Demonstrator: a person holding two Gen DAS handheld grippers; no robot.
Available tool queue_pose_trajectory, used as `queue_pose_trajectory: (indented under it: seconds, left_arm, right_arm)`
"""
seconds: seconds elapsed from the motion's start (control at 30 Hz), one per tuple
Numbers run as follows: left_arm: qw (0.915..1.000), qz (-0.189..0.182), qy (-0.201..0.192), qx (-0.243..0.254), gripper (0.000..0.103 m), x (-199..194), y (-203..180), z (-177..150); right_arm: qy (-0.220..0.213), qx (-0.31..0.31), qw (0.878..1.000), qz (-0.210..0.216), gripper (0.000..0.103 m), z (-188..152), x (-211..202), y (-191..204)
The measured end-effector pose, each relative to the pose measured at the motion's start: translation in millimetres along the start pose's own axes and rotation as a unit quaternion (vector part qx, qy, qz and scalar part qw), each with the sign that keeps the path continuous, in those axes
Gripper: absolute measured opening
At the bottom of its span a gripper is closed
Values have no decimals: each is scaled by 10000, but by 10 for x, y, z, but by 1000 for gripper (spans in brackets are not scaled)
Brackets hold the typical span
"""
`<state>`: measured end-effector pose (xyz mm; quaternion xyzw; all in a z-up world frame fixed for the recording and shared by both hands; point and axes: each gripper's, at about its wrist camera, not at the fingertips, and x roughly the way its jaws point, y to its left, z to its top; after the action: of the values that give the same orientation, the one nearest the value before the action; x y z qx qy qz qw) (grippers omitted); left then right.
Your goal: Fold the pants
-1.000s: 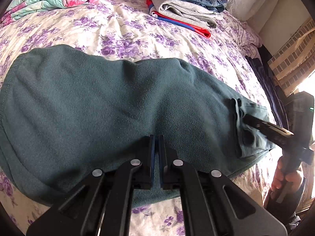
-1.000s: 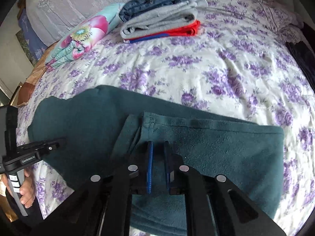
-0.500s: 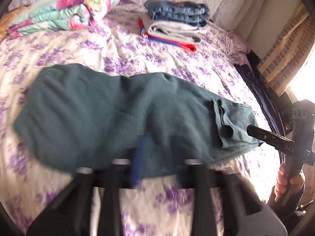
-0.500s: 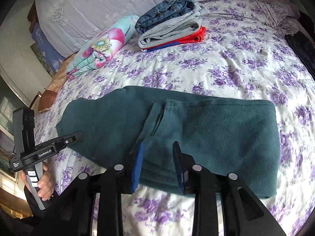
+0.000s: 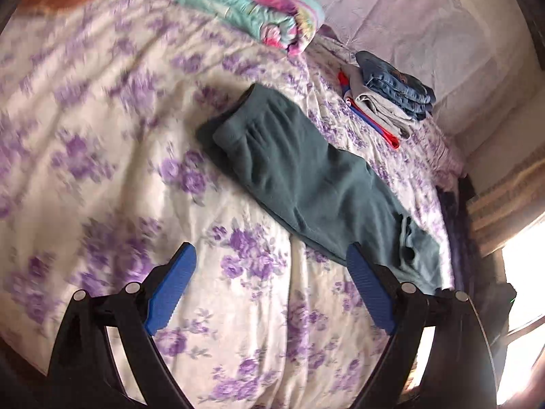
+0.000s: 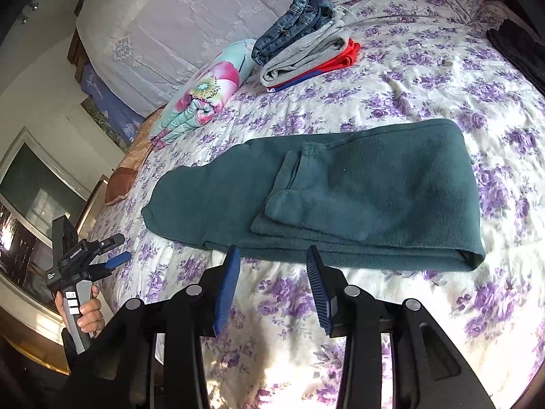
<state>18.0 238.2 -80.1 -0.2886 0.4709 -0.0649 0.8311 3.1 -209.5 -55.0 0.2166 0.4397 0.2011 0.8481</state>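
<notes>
the pants (image 6: 357, 197) are a thick teal fleece, matt and slightly fuzzy. the bedsheet (image 6: 425, 78) under them is thin printed cotton, creased, with purple flowers. the stack of folded clothes (image 6: 306, 44) shows coarse blue denim on top, soft grey knit beneath. the rolled blanket (image 6: 207, 88) looks smooth and printed. the left gripper (image 5: 269, 293) and right gripper (image 6: 272, 289) are matt black plastic with ribbed blue pads and small metal pins.
</notes>
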Motion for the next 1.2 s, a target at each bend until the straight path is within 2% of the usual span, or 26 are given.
queue_pose_trajectory:
  seconds: [0.07,0.2,0.33,0.37,0.4,0.43,0.47,0.5,0.53,0.63,0.73,0.83,0.93,0.97,1.03,1.2]
  left_arm:
    - [9998,-122,124,-133,87,138,-9,50]
    - [9997,108,56,-211,87,408,-79,219]
    - [9994,332,-20,-90,87,651,-168,513]
    - [9990,449,-46,-78,80,715,-193,586]
    - [9983,578,-111,-10,66,742,-231,637]
    - [9971,742,-117,121,12,767,-265,679]
    - [9976,654,0,222,9,804,-293,714]
    - [9986,508,-60,134,8,774,-286,714]
    - [9978,570,-281,193,8,689,-321,692]
    - [9907,733,-865,748,8,438,-533,573]
    - [9850,562,-1184,1120,8,215,-710,485]
    - [9814,535,-1236,1370,8,164,-819,471]
    - [9829,462,-1142,1365,8,217,-800,502]
    - [9841,434,-1111,1313,8,227,-772,509]
    - [9863,355,-1061,1211,8,238,-718,530]
    - [9880,270,-1012,1138,8,221,-656,542]
  right_arm:
    - [-50,32,10000,-15,41,-11,-40,-33]
    - [-149,96,9998,-46,41,-50,-112,-81]
    - [-189,158,9997,-75,41,-78,-140,-109]
    - [-190,169,9996,-84,41,-83,-138,-112]
    - [-188,177,9996,-98,41,-86,-135,-111]
    - [-182,174,9996,-116,41,-88,-131,-109]
    - [-174,167,9996,-136,41,-90,-125,-104]
    - [-161,157,9996,-163,41,-89,-116,-99]
    - [-135,145,9996,-206,41,-89,-99,-90]
    - [4,113,9994,-322,41,-49,-4,-69]
    - [229,-100,9988,-416,41,69,148,47]
    - [487,-553,9968,-315,41,294,403,278]
    - [699,-857,9936,-246,40,560,758,504]
    - [747,-912,9927,-236,38,623,872,559]
    - [897,-993,9906,-277,17,768,1174,672]
    - [1251,-1025,9850,-602,16,801,1718,712]
